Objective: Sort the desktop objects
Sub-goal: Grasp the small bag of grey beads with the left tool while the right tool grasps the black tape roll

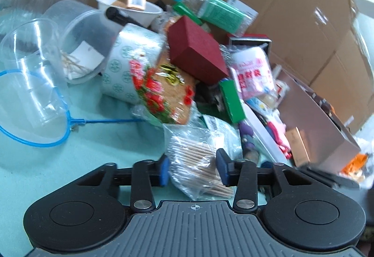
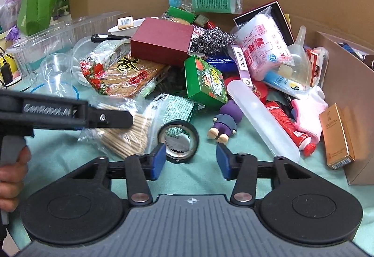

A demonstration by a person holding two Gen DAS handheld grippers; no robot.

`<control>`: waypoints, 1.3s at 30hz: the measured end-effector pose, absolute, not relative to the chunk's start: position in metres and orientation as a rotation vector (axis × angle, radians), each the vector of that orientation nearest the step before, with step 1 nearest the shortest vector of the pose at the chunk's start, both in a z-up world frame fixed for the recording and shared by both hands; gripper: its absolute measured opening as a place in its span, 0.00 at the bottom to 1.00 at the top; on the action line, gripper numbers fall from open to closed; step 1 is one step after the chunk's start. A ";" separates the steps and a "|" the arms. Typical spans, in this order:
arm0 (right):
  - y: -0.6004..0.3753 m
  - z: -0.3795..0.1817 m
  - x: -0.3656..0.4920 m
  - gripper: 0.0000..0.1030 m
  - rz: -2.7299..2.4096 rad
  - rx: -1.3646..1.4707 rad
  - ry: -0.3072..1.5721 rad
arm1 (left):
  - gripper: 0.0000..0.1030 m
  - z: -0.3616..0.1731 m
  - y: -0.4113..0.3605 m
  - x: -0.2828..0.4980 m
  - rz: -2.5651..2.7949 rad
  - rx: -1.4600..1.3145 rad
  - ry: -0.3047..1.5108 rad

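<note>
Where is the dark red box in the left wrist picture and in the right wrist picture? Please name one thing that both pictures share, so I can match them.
Left wrist view: the dark red box sits above centre, tilted on top of the pile.
Right wrist view: it lies upper centre-left, on the pile.
Shared landmark: the bag of wooden sticks, between the left gripper fingers and left of the black tape roll.
</note>
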State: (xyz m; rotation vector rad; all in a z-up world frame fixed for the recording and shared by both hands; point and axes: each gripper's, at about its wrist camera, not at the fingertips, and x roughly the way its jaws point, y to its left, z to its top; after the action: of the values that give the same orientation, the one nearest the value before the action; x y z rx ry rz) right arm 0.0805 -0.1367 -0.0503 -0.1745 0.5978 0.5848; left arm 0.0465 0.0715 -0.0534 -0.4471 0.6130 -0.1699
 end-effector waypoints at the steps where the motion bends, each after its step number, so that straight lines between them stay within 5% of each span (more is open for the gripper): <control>1: -0.137 -0.050 0.080 0.42 0.586 -0.174 0.594 | 0.29 -0.052 0.069 0.045 -0.180 -0.433 0.613; 5: -0.137 -0.049 0.080 0.24 0.590 -0.175 0.589 | 0.24 -0.046 0.059 0.037 -0.225 -0.398 0.598; 8: -0.139 -0.049 0.081 0.24 0.589 -0.164 0.589 | 0.30 -0.042 0.053 0.034 -0.263 -0.385 0.592; 9: -0.140 -0.050 0.082 0.24 0.588 -0.162 0.589 | 0.39 -0.041 0.050 0.034 -0.273 -0.382 0.589; 15: -0.141 -0.051 0.086 0.24 0.582 -0.149 0.591 | 0.40 -0.046 0.043 0.042 -0.276 -0.388 0.618; 19: -0.143 -0.052 0.092 0.24 0.577 -0.129 0.599 | 0.22 -0.045 0.041 0.041 -0.284 -0.361 0.615; 26: -0.143 -0.057 0.099 0.20 0.599 -0.095 0.621 | 0.33 -0.048 0.046 0.043 -0.245 -0.390 0.623; 30: -0.144 -0.054 0.095 0.12 0.589 -0.102 0.611 | 0.21 -0.045 0.042 0.042 -0.261 -0.361 0.620; 32: -0.147 -0.053 0.093 0.11 0.583 -0.096 0.609 | 0.22 -0.045 0.040 0.041 -0.259 -0.357 0.621; 33: -0.149 -0.052 0.092 0.11 0.581 -0.089 0.609 | 0.37 -0.045 0.039 0.041 -0.257 -0.358 0.622; 35: -0.153 -0.052 0.090 0.11 0.576 -0.082 0.610 | 0.38 -0.047 0.038 0.042 -0.253 -0.363 0.631; 36: -0.154 -0.051 0.089 0.11 0.572 -0.083 0.611 | 0.34 -0.048 0.037 0.042 -0.256 -0.360 0.637; 37: -0.156 -0.051 0.087 0.11 0.568 -0.085 0.612 | 0.16 -0.049 0.036 0.041 -0.262 -0.357 0.640; 39: -0.159 -0.051 0.083 0.10 0.563 -0.087 0.613 | 0.13 -0.048 0.033 0.038 -0.277 -0.351 0.639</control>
State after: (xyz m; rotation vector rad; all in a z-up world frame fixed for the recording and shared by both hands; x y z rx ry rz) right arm 0.0828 -0.1590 -0.0508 -0.0870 0.6127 0.5627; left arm 0.0377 0.0327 -0.0477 -0.3509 0.6390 -0.2770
